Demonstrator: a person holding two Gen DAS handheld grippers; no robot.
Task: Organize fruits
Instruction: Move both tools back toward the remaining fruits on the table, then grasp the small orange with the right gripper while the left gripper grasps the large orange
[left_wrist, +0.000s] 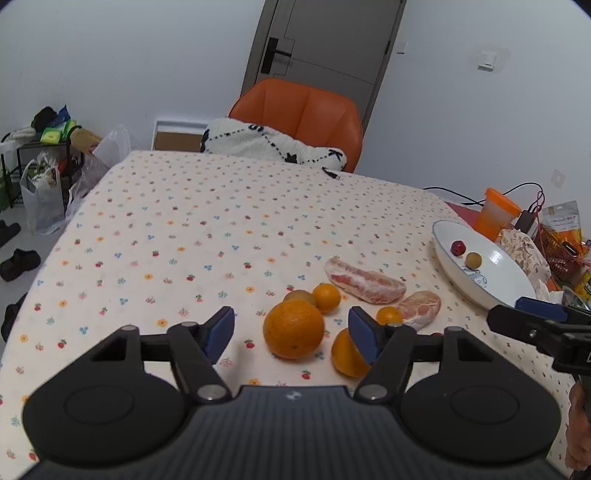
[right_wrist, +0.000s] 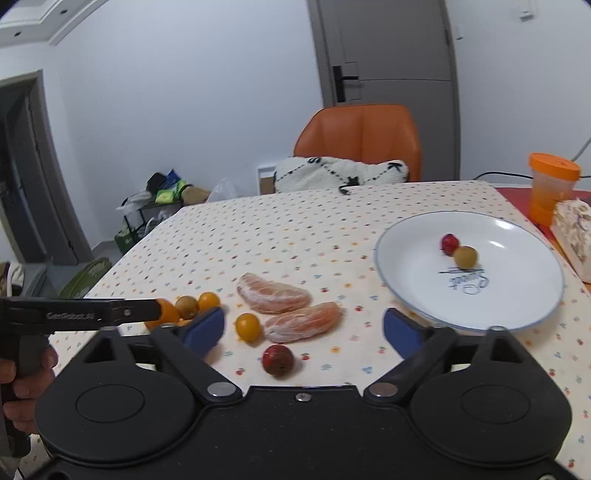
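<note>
Hovering low over the flowered tablecloth (left_wrist: 184, 221), the left gripper (left_wrist: 291, 332) is held level with its blue pads spread wide, nothing between them, and the big orange (left_wrist: 293, 328) sits on the cloth right in the gap ahead. A second orange (left_wrist: 347, 356) is half hidden behind its right pad. Over on the right, the right gripper (right_wrist: 303, 328) is also flat and gaping, empty, with a dark red fruit (right_wrist: 278, 360) lying on the cloth between its fingers. Just beyond lie a small yellow fruit (right_wrist: 247, 326) and two peeled citrus wedges (right_wrist: 273, 293), side by side. The white plate (right_wrist: 406, 266) sits near the right pad, holding a small red fruit (right_wrist: 450, 243) and a greenish-brown one (right_wrist: 465, 257), touching each other. A hand (right_wrist: 22, 384) grips the left tool's handle at the picture's edge.
</note>
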